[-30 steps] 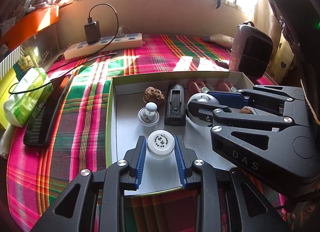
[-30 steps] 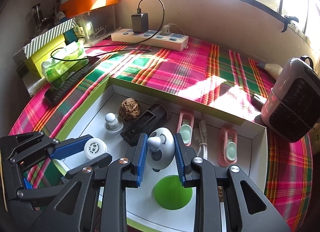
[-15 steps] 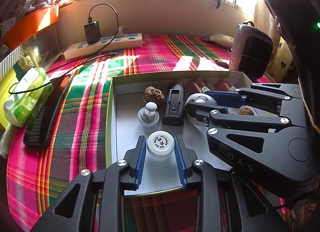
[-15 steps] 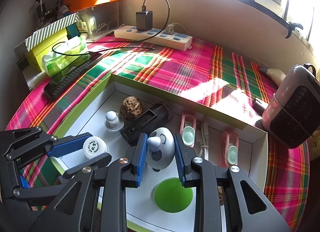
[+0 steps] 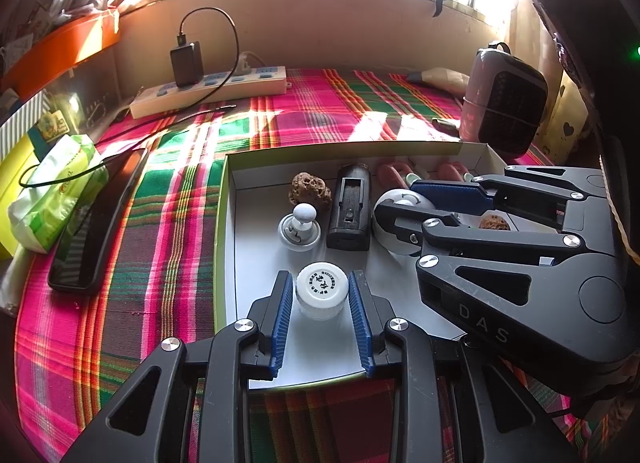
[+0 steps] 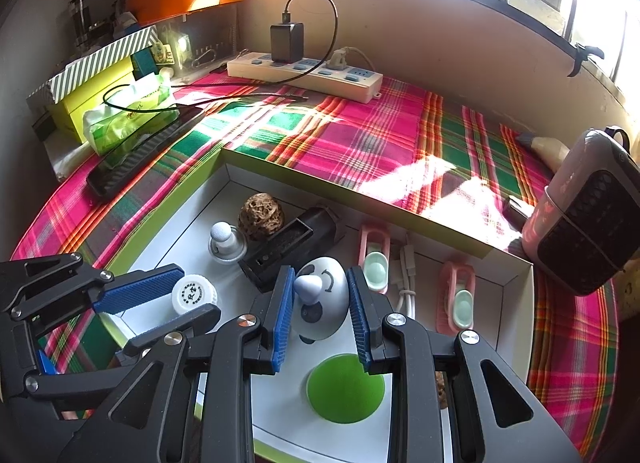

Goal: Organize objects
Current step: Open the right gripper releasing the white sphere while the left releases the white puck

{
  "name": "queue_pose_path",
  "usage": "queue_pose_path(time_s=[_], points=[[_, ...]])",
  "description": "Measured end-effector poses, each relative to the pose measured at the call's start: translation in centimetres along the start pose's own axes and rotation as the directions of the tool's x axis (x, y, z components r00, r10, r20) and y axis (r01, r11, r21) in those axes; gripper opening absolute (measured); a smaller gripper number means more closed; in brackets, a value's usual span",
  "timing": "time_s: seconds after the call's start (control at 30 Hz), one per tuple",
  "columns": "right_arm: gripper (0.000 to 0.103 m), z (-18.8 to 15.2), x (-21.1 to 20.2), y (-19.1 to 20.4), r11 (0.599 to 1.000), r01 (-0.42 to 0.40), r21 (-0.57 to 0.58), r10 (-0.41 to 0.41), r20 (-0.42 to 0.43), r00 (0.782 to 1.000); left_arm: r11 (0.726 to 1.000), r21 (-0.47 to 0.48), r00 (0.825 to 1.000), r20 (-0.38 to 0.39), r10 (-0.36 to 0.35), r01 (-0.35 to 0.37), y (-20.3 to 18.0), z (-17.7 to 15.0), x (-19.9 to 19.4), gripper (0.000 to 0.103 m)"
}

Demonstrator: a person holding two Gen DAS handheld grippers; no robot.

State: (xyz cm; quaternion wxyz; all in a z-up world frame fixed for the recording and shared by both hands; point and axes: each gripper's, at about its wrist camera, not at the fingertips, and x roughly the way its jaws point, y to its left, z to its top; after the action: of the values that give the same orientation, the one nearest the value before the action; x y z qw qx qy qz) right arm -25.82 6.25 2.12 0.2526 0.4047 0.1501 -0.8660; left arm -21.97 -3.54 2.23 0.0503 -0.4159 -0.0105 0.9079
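A desk (image 6: 360, 143) under a sunlit window carries a plaid cloth and an open white box (image 6: 516, 287). At the box's near-left corner the left gripper (image 5: 321, 311) flanks a white-capped jar (image 5: 321, 288), blue pads at its cap; firm contact cannot be confirmed. Mid-box, the right gripper (image 6: 320, 319) is clamped on a white egg-shaped toy (image 6: 326, 303), beside a black holder (image 6: 288, 247).
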Motion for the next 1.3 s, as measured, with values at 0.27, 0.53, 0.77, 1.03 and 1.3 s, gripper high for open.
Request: queue_pose_path(time_s=[0.27, 0.53, 0.77, 1.03, 1.3], points=[[0.038, 0.0, -0.1, 0.0, 1.000, -0.001, 0.007, 0.001, 0.006, 1.000, 1.000, 0.001, 1.000, 0.001, 0.005, -0.005, 0.0, 0.0, -0.1, 0.027], [0.038, -0.1, -0.2, -0.2, 1.000, 0.002, 0.019, -0.002, 0.007, 1.000, 1.000, 0.000, 1.000, 0.001, 0.005, -0.005, 0.0, 0.0, -0.1, 0.027], [0.040, -0.3, -0.6, -0.3, 0.999, 0.002, 0.034, -0.002, 0.015, 1.000, 1.000, -0.004, 1.000, 0.003, 0.003, -0.003, 0.0, -0.1, -0.2, 0.027], [0.046, -0.5, -1.4, -0.4, 0.998, 0.018, 0.054, -0.020, 0.028, 0.999, 1.000, 0.003, 1.000, 0.006, 0.005, -0.005, -0.2, -0.4, -1.0, 0.031], [0.046, -1.6, -3.5, -0.5, 0.993, 0.035, 0.112, -0.042, 0.056, 0.998, 1.000, -0.008, 0.999, 0.035, 0.025, -0.025, -0.3, -0.9, -2.7, 0.031]])
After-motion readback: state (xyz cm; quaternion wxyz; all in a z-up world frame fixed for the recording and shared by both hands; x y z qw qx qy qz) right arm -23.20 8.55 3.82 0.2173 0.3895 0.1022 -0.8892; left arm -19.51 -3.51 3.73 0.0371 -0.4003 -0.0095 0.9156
